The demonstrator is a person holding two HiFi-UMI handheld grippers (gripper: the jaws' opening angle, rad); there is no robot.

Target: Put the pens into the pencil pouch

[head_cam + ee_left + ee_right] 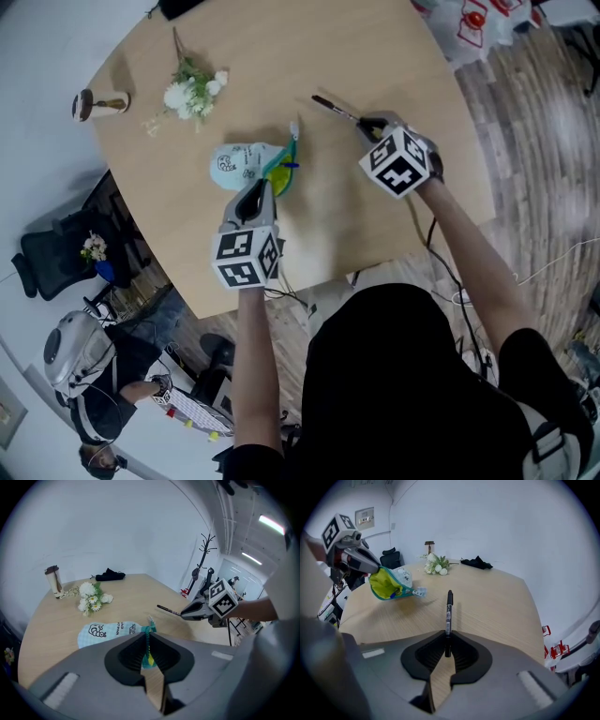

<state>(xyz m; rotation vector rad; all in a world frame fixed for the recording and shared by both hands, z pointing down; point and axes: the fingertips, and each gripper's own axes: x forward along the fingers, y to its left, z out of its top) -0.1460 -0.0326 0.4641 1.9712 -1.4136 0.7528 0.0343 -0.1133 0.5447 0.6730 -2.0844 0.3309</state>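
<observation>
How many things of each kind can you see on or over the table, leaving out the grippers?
pen: 1
pouch: 1
flower bunch: 1
bottle: 1
black bundle: 1
Total: 5

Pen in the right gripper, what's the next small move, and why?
Probably carry the pen toward the mouth of the pouch: the right gripper is shut on the pen, and the left gripper holds the pouch open facing it.
</observation>
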